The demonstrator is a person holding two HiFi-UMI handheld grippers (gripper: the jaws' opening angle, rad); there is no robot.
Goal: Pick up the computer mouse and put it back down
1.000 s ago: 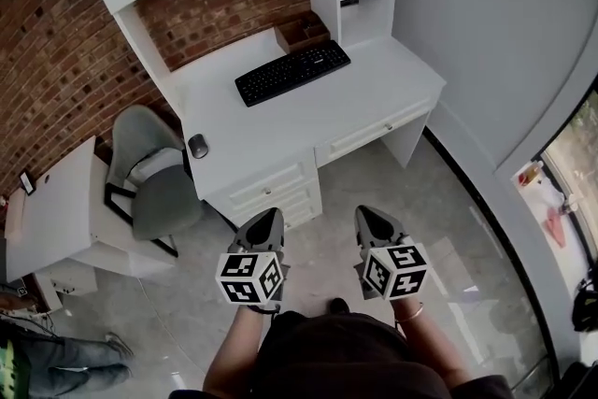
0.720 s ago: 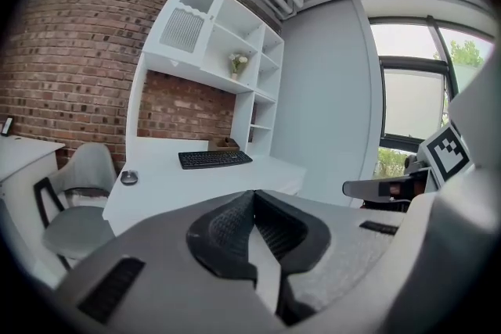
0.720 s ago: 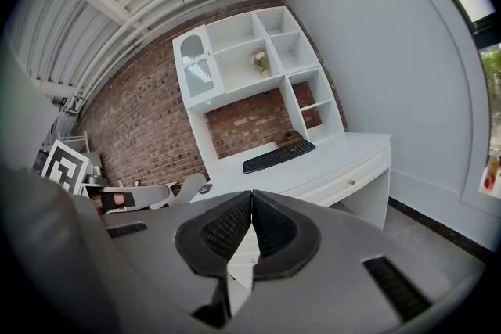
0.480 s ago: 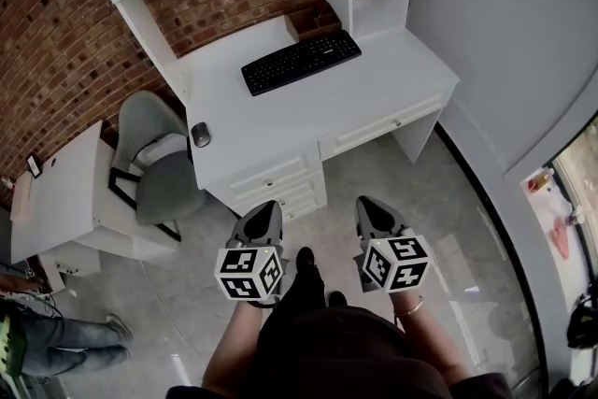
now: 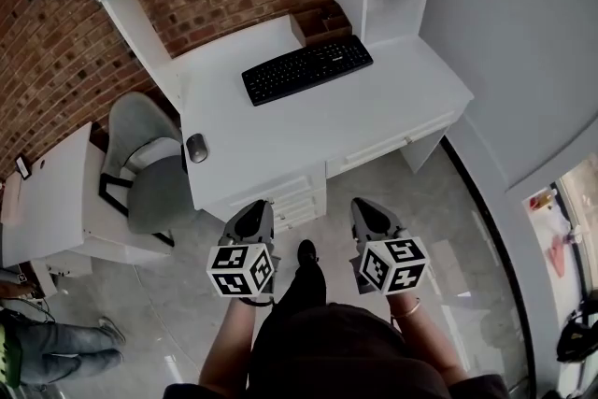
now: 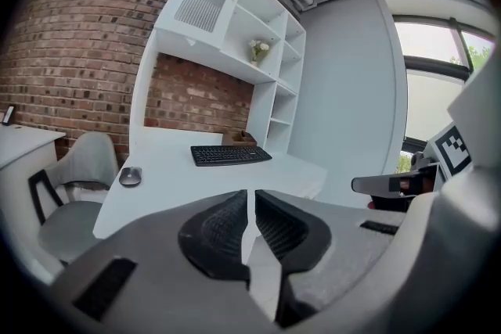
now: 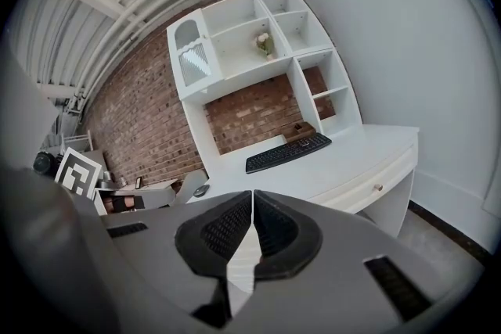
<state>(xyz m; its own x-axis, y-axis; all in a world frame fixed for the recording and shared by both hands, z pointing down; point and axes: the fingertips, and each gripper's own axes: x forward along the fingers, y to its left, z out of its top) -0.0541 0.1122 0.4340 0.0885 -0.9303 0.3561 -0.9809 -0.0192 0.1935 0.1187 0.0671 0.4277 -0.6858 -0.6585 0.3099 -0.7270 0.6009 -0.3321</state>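
Ribbed left gripper (image 6: 250, 199) closed; mouse (image 5: 197, 148) seemingly oval.

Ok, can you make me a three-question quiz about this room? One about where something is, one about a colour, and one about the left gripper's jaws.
1. Where is the mouse?
A) on the desk, at the end by the chair
B) on the chair
C) on the floor

2. What colour is the keyboard?
A) white
B) black
C) red

3. How are the jaws of the left gripper?
A) shut, with nothing between them
B) wide open
C) shut on the mouse

Answers:
1 A, it lies on the desk end next to the chair.
2 B, it looks black against the white desk.
3 A, the left gripper view shows the jaws together and empty.
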